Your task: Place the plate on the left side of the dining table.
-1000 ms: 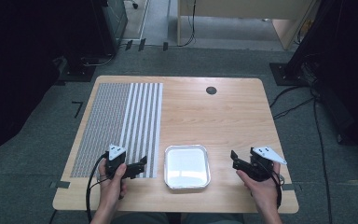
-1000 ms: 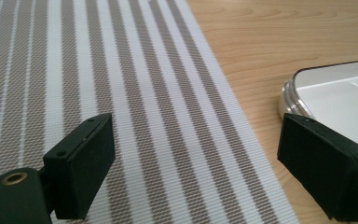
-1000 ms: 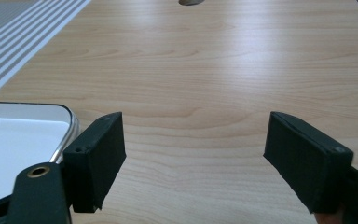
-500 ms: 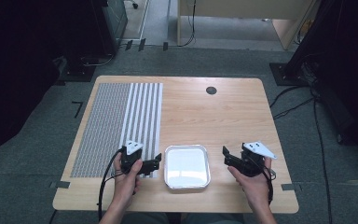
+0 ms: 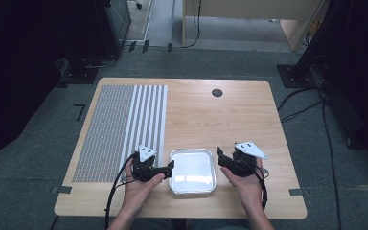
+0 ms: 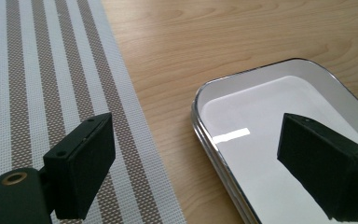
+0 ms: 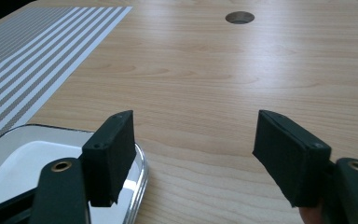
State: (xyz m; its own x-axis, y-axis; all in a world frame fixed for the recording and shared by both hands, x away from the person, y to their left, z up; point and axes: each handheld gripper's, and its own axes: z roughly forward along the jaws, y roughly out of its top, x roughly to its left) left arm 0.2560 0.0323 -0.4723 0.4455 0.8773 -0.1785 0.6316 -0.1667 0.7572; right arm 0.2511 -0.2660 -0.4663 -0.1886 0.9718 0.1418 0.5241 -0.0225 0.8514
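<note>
A light wooden bench (image 5: 230, 115) carries a striped woven placemat (image 5: 124, 124) at its left and an empty white enamel tray (image 5: 192, 171) near the front edge, just beside the mat.

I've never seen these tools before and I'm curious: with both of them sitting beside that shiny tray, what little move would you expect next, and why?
Probably each hand-held gripper eases inward until its open jaws straddle a tray rim. The left hand-held gripper and right hand-held gripper flank the empty metal tray, both open, neither gripping it yet. In the left gripper view, one jaw already hangs over the tray, the other over the striped placemat.
</note>
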